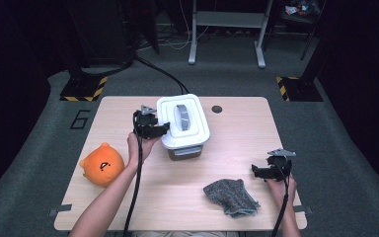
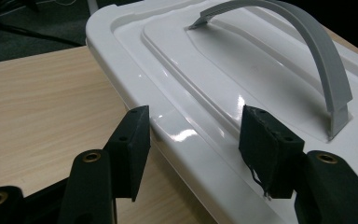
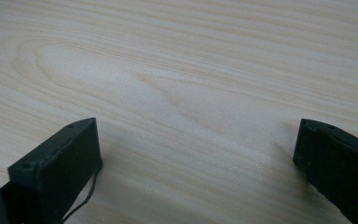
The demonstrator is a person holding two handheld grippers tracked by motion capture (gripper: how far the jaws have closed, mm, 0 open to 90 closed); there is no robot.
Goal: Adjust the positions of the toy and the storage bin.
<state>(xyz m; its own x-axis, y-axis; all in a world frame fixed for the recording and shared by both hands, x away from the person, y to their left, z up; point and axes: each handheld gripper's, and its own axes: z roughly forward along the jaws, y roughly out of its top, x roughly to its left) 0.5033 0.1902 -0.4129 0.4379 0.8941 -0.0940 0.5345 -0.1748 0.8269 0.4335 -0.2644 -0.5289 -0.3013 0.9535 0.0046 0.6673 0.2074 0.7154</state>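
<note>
Left gripper (image 2: 193, 128) agape astride lid rim (image 2: 182, 135)

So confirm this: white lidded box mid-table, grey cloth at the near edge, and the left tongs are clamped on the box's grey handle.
Wrong on the grip. The left tongs straddle the lid's rim, open; the left gripper view shows the grey handle untouched. The box and cloth are as stated.

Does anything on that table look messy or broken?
Nothing looks broken or spilled. The grey cloth lies crumpled near the front edge, and a thread hangs frayed from one pad of the left tool, poised at the white lidded box.
</note>
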